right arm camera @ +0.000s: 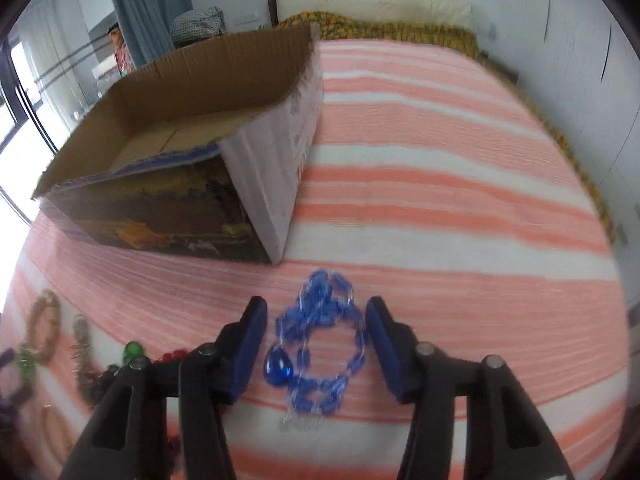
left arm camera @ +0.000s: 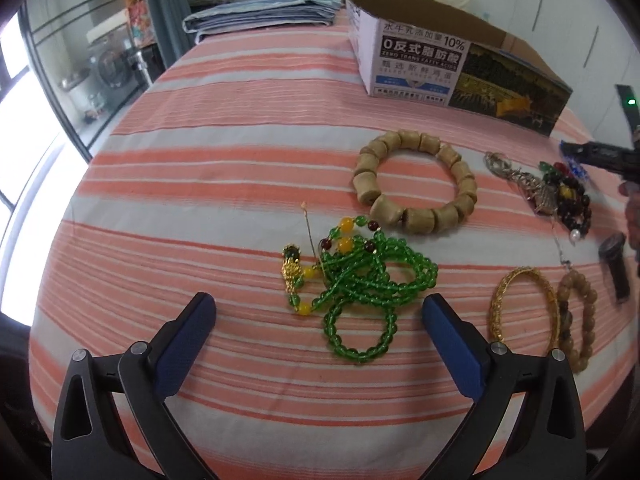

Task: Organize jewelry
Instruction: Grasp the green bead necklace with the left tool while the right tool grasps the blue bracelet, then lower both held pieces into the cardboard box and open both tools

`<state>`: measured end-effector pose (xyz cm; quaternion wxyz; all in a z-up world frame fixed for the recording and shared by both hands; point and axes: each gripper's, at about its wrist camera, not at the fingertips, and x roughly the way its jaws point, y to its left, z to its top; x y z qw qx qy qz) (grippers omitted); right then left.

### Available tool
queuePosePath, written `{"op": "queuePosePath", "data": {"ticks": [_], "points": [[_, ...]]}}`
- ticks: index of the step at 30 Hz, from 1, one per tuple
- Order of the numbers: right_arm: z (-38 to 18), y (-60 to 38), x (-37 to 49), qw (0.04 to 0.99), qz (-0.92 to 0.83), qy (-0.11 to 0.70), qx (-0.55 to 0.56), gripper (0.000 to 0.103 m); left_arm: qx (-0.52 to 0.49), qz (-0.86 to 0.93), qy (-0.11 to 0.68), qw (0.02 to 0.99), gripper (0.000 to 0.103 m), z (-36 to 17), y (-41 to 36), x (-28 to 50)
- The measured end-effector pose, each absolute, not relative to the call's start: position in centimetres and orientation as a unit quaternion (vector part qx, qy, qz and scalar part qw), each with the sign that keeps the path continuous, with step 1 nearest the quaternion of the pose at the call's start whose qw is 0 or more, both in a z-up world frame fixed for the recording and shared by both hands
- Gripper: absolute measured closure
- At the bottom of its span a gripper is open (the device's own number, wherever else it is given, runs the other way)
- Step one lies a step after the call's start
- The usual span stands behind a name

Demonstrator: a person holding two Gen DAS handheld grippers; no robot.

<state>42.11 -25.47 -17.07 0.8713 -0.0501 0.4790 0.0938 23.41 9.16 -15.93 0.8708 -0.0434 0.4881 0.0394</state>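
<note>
1. Loads of open room on the pink-and-white striped bed cover [left arm camera: 200, 200]: bare to the left of the jewelry, and bare on the far side past the open-topped printed cardboard box [right arm camera: 260, 184]. Box sitting near the middle of the bed, well apart from the edges.
2. Left tool [left arm camera: 320, 312] released, jaws spread wide, hanging over the tangled strand of glassy green round beads [left arm camera: 372, 280] with a few yellow and dark red ones. Not touching it.
3. Right tool [right arm camera: 316, 304] with jaws part-way apart, straddling the blue faceted-bead necklace [right arm camera: 320, 344] with its teardrop pendant, flat on the cover just in front of the box corner. Not clamped as far as visible; too blurry to call contact.
4. Other textures: chunky matte wooden barrel-bead bracelet [left arm camera: 416, 182], shiny ornate gold bangle [left arm camera: 520, 308], tan round-bead bracelet [left arm camera: 580, 320] touching it, dark glossy bead bracelet [left arm camera: 576, 204] beside a spiky silver chain piece [left arm camera: 532, 188].
5. Count: one box, two tools, one of each jewelry piece listed.
</note>
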Motion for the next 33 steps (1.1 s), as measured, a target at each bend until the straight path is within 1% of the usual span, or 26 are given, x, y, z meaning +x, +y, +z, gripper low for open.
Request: {"op": "queuePosePath", "data": {"ticks": [1,2,3,4,5,6,7,9,10,16,23,29,33], "points": [[-17.0,-25.3,42.0,0.87,0.093,0.481,-0.052,0.085,-0.05,0.031,0.485,0.873,0.003,-15.8,9.3,23.4],[-16.9,-25.3,41.8,0.868,0.097,0.484,-0.046,0.087,-0.053,0.023,0.483,0.874,0.006,-15.6,9.4,23.5],[-16.7,-25.3,41.5,0.868,0.097,0.484,-0.049,0.09,-0.052,0.016,0.481,0.875,0.017,-15.5,9.4,23.5],[-16.4,-25.2,41.0,0.869,0.098,0.481,-0.056,0.09,-0.043,0.011,0.479,0.877,0.024,-15.4,9.1,23.5],[-15.9,-25.2,40.7,0.869,0.102,0.48,-0.059,0.091,-0.033,0.005,0.477,0.879,0.029,-15.3,8.8,23.6],[-15.4,-25.5,40.1,0.87,0.106,0.477,-0.057,0.092,-0.025,0.001,0.473,0.881,0.044,-15.2,8.6,23.7],[-14.9,-25.5,39.7,0.871,0.111,0.476,-0.053,0.092,-0.02,-0.003,0.469,0.883,0.063,-15.0,8.4,23.7],[-13.6,-26.0,38.8,0.87,0.125,0.474,-0.043,0.092,-0.022,-0.019,0.467,0.884,0.083,-14.9,8.4,23.8],[-12.9,-26.3,38.3,0.87,0.133,0.473,-0.039,0.092,-0.031,-0.032,0.467,0.883,0.086,-14.7,8.5,23.8],[-9.1,-27.3,35.6,0.867,0.173,0.466,0.004,0.092,-0.042,-0.068,0.455,0.887,0.088,-12.8,8.9,22.7],[-5.9,-26.8,34.2,0.863,0.212,0.457,0.029,0.092,-0.05,-0.102,0.422,0.899,0.088,-7.0,8.9,22.8],[-2.4,-23.6,34.6,0.869,0.247,0.428,0.022,0.092,-0.07,-0.115,0.397,0.908,0.088,-1.8,8.5,26.3],[0.2,-20.9,37.0,0.88,0.256,0.401,0.014,0.092,-0.078,-0.108,0.386,0.913,0.088,0.5,8.2,30.3]]}}
